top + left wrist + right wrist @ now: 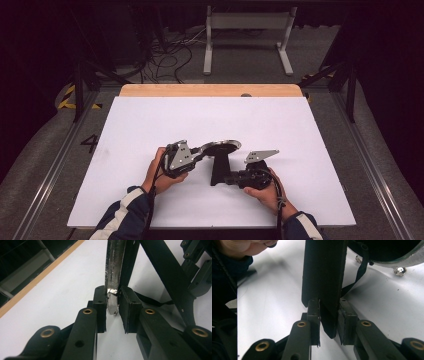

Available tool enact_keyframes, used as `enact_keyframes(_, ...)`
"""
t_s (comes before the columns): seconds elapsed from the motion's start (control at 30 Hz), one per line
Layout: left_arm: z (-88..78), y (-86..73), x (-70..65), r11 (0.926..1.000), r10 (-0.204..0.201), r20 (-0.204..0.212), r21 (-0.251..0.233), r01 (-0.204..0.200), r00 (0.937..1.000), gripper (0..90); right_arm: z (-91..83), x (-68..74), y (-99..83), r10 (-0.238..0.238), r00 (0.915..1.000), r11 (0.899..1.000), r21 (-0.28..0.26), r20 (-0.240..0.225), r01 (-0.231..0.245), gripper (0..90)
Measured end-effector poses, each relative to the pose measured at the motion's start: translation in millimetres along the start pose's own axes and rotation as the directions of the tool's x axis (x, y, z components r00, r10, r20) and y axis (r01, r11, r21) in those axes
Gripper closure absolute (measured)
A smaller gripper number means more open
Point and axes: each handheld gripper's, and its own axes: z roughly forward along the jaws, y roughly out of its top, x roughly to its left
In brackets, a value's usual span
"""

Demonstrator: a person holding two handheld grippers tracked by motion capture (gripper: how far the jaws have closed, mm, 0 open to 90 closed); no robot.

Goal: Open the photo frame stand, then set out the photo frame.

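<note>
Both tools gripped one object near the table's [150, 120] front middle

The left tool [196, 156] was pinched on the shiny rim of a round metal dish [221, 146] held raised and roughly level; the right tool [229, 178] lay low, pointing left, clamped on the flat black strap-like piece [218, 167] that hung below the dish, its long axis running front to back; a thin black cord [359, 272] joined them
</note>
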Motion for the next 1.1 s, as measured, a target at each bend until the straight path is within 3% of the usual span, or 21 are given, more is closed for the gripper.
enact_keyframes(0.67, 0.8, -2.6, -1.2, 0.9996, -0.02, 0.027, -0.017, 0.021, 0.9994, 76.8, -1.4, 5.7, -3.4, -0.025, 0.9993, 0.999, 0.031, 0.027, 0.024, 74.2)
enact_keyframes(0.73, 3.1, -4.1, -0.9, 0.9995, -0.031, 0.02, -0.001, 0.031, 0.9993, 69.1, -1.7, 6.6, -3.8, -0.027, 0.9991, 0.999, 0.03, 0.034, 0.026, 74.1)
enact_keyframes(0.87, 8.9, -9.4, 1.9, 0.9981, -0.056, 0.006, 0.028, 0.055, 0.9984, 65.2, -2.3, 7.4, -4.2, -0.032, 0.9986, 0.999, 0.032, 0.043, 0.031, 74.2)
enact_keyframes(0.9, 10.6, -10.7, 3.3, 0.9976, -0.062, 0.018, 0.032, 0.062, 0.9979, 64.4, -2.7, 7.8, -4.3, -0.033, 0.9984, 0.999, 0.032, 0.046, 0.032, 74.5)
enact_keyframes(1.1, 19.3, -12.7, 4.4, 0.9969, -0.06, 0.021, 0.052, 0.059, 0.998, 63.4, -5.4, 8.7, -5.8, -0.048, 0.9969, 0.999, 0.029, 0.062, 0.046, 76.4)
